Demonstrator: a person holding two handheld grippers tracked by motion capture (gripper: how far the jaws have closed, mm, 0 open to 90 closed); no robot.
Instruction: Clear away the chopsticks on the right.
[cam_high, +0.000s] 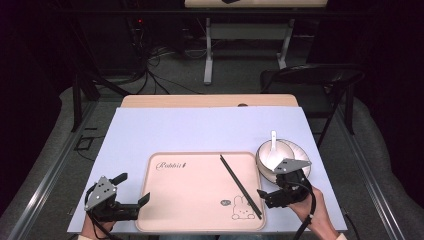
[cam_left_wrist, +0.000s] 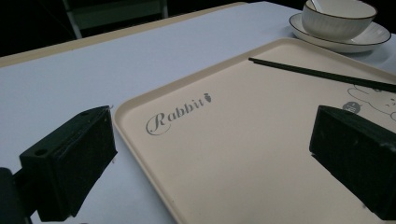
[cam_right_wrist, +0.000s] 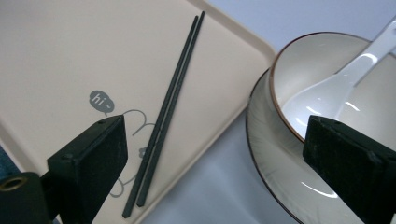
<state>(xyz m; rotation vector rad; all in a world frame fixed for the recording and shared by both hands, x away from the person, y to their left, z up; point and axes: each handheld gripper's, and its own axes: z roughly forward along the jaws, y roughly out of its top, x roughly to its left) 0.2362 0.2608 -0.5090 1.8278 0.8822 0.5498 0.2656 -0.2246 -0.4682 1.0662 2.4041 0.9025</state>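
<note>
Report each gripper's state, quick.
Left gripper: open, holding nothing, jaws straddling the near left edge of the tray.
Right gripper: open, holding nothing; the chopsticks lie free on the tray.

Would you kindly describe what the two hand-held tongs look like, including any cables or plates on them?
Both the left tongs and the right tongs are black, each with two blocky, squared jaws. Each carries a grey three-cornered plate with small dark holes on top. A black cable trails from the right one back along the hand.

high: above, forward-down | gripper views: close, low | shared: tray (cam_high: 200, 220)
</note>
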